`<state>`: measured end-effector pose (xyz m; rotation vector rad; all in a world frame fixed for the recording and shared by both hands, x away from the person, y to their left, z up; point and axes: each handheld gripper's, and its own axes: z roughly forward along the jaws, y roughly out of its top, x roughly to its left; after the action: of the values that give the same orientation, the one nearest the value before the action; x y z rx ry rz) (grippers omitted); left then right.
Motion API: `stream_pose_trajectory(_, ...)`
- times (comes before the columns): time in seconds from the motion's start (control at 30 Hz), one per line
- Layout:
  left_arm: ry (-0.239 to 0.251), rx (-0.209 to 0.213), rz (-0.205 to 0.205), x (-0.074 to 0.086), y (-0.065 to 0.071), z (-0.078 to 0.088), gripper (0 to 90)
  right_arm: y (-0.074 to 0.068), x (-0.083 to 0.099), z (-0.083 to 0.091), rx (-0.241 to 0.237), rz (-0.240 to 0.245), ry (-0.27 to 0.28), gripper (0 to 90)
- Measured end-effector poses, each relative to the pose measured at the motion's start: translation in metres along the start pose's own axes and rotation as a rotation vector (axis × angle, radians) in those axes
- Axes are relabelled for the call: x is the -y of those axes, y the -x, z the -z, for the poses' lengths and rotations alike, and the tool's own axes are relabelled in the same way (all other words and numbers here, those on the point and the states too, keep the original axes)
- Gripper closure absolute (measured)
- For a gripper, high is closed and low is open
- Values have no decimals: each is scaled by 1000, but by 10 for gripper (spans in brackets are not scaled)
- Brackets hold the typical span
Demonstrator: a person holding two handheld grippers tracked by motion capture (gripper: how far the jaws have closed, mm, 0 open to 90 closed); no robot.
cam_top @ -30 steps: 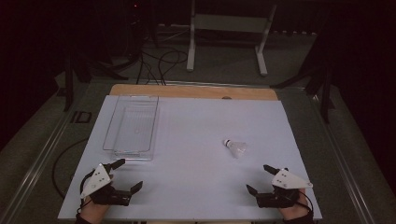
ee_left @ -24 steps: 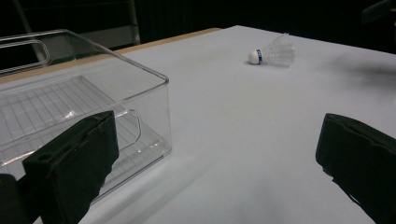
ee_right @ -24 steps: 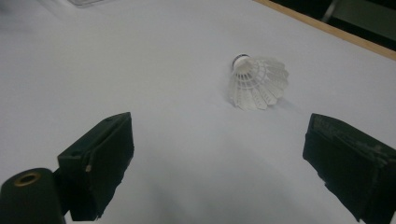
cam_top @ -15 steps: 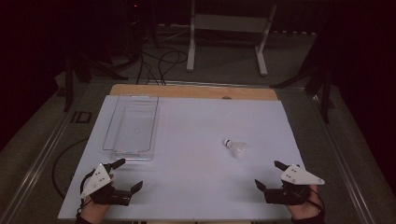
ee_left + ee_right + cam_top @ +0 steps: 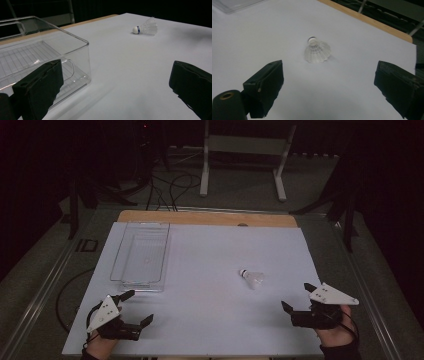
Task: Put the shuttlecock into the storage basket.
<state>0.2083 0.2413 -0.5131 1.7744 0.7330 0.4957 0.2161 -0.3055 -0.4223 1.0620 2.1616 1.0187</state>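
Observation:
A white shuttlecock lies on its side on the white table, right of centre; it also appears as the shuttlecock straight ahead in the right gripper view and the shuttlecock far off in the left gripper view. My right gripper stands open near the front right edge, a short way in front of the shuttlecock, nothing between its jaws. My left gripper is open at the front left, just in front of a clear plastic bin, whose near corner is close to its left jaw.
The white sheet covers the table, with a wooden strip along the far edge. Beyond it stand a metal frame and cables on a dark floor.
My right gripper has shifted to the right and slightly forward along the front edge, staying open. The left gripper, the bin and the shuttlecock have not moved.

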Motion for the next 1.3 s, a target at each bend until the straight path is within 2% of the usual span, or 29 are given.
stream_pose_trajectory(0.6,3,6,2,0,0,0,0,10,-30,-7,-22,-58,-48,88)
stream_pose_trajectory(0.7,5,6,3,-1,0,0,0,11,-33,-10,-34,-75,-68,89)
stream_pose_trajectory(0.93,5,9,3,0,0,0,0,12,-40,-25,-47,-80,-149,87)
stream_pose_trajectory(1.3,2,9,1,0,0,0,0,13,-45,-40,-75,-75,-196,88)
